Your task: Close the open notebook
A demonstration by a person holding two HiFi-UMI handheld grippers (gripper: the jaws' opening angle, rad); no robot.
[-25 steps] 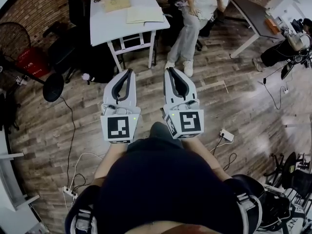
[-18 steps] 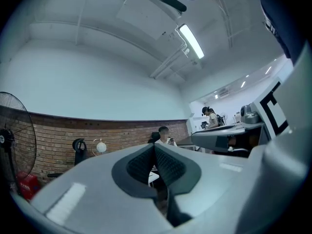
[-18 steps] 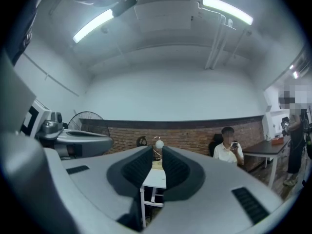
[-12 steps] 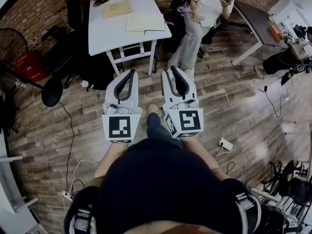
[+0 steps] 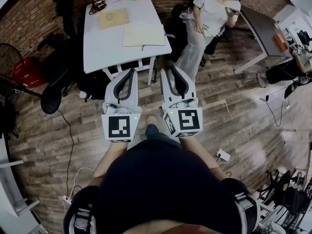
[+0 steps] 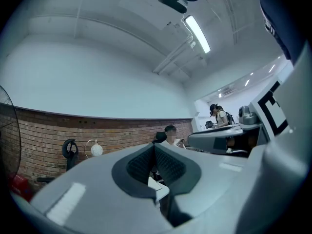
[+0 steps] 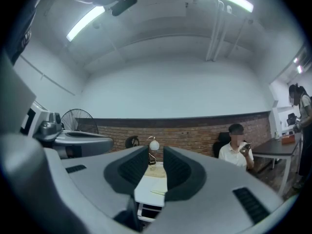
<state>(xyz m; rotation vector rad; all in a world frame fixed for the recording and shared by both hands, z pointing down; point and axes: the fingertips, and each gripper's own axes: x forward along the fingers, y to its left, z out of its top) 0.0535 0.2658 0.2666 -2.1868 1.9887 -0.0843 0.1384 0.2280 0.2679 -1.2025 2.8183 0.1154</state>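
Open notebook (image 5: 144, 34) on white table (image 5: 97, 45), brick wall (image 5: 31, 9)

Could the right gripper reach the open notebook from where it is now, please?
Probably not yet: the right gripper hangs short of the table, and the notebook lies further in. Nothing stands between them.

Two tools (image 5: 128, 72) (image 5: 170, 70), one open notebook (image 5: 144, 35)

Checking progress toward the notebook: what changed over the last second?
The left gripper and right gripper moved closer to the white table. The right gripper's jaws have just been opening, with nothing between them. The left's stay together; the open notebook still lies untouched there.
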